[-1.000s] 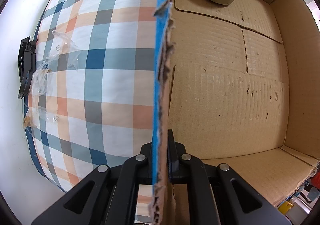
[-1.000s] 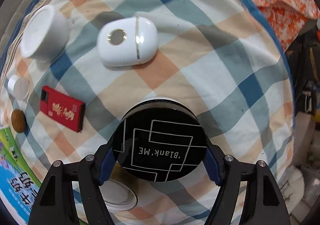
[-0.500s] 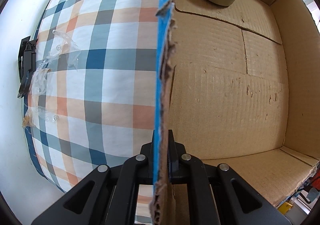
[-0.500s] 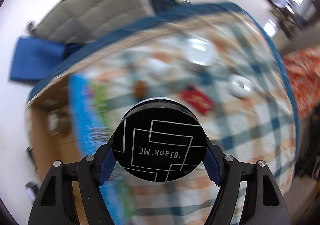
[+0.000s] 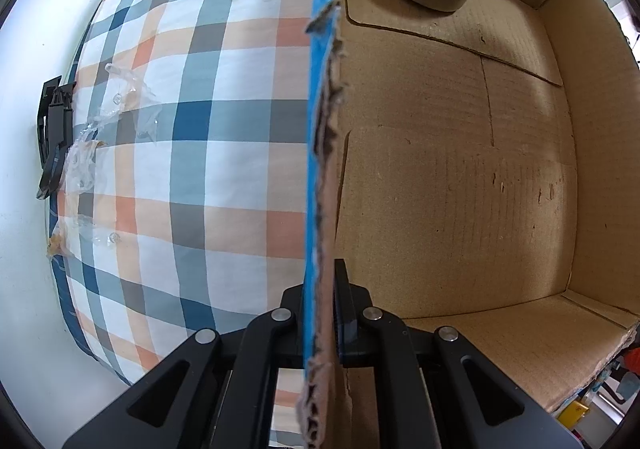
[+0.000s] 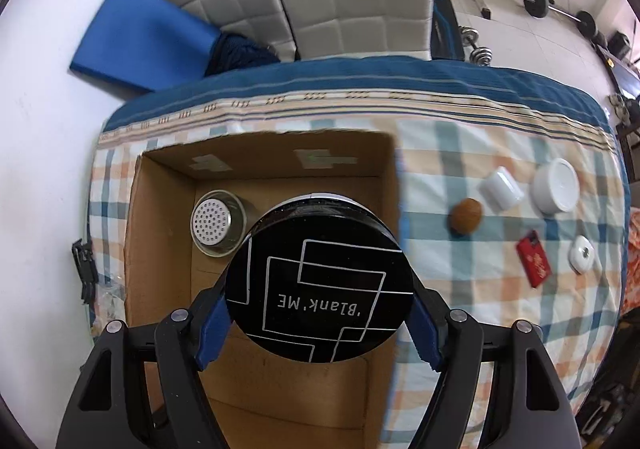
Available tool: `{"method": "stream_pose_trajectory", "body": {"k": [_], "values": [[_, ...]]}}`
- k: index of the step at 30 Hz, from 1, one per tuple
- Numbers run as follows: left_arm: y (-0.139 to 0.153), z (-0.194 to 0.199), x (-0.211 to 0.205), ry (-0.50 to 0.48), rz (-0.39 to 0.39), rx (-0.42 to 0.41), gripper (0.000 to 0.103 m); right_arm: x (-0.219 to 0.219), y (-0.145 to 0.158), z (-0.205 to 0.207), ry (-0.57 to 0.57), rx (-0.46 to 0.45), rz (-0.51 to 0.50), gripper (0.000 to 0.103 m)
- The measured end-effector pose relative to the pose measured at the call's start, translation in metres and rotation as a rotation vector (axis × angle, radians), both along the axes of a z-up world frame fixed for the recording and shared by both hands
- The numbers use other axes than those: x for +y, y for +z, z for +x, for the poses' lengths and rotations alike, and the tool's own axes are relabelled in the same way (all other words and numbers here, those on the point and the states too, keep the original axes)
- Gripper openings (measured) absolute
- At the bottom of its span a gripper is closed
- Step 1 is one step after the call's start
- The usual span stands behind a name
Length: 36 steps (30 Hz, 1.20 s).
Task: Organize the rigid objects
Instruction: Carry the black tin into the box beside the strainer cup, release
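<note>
The right gripper is clamped on a round black tin, one blue pad on each side. White lines and "Blank'ME" are on its lid. It hangs up in the air over the open box, near the box's right wall.

The box is brown cardboard w/ a blue outside. It sits on a checked cloth in blue, orange & white. Inside, at the far left, is a short metal can w/ lots of small holes on top. The rest of the box floor is bare.

The left gripper is squeezed tight on the box wall, one finger outside, one inside. That edge is torn & ragged.

On the cloth, right of the box: a brown nut, a small white case, a white bowl, a red pack and a white round thing. They sit apart, none touching.

Clear plastic scraps lie at the cloth's left edge, next to a black clip.
</note>
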<state>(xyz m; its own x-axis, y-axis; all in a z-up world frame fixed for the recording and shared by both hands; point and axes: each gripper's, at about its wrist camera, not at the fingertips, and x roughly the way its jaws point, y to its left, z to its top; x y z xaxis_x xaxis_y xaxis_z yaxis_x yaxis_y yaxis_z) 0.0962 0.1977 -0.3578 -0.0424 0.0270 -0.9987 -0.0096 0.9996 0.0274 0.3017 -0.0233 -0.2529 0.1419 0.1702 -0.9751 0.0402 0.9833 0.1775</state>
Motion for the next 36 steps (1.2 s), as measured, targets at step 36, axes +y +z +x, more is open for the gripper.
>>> {"method": "stream_pose_trajectory", "body": {"k": [36], "values": [[-0.002,0.0,0.003,0.004,-0.006,0.006,0.004,0.045,-0.103,0.037,-0.004,0.168,-0.109,0.087]]}}
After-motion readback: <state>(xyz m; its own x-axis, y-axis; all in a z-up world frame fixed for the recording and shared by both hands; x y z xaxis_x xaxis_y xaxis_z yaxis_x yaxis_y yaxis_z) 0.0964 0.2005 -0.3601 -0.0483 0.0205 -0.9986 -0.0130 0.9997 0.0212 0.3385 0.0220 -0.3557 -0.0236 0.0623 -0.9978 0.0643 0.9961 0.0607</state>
